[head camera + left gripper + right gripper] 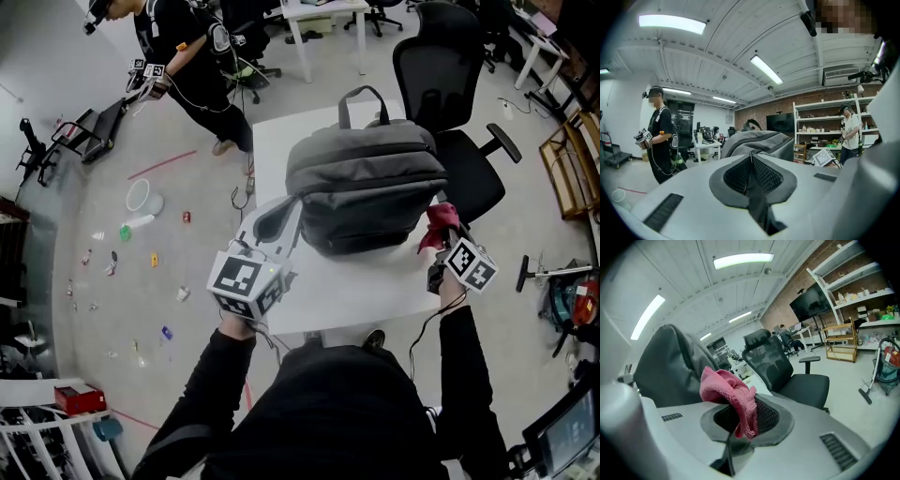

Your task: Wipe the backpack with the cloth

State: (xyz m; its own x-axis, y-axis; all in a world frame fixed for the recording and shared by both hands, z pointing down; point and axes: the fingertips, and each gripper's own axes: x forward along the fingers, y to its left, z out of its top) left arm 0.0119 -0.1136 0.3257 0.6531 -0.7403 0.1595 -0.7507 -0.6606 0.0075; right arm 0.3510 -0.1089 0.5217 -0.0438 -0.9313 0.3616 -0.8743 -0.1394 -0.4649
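A grey backpack [366,187] stands on a white table [366,291], its handle pointing away from me. My left gripper [284,214] is at the bag's lower left corner. In the left gripper view its jaws [751,159] are shut with nothing visible between them, and the backpack [759,140] rises just beyond. My right gripper [437,246] is at the bag's lower right side, shut on a pink cloth [441,223]. In the right gripper view the cloth [731,397] bunches out of the gripper [740,420], with the backpack [670,362] close on the left.
A black office chair [450,84] stands behind the table's right side. Another person with grippers [187,56] stands at the far left. Small litter [141,225] is scattered on the floor left of the table. Shelves [825,126] line the back wall.
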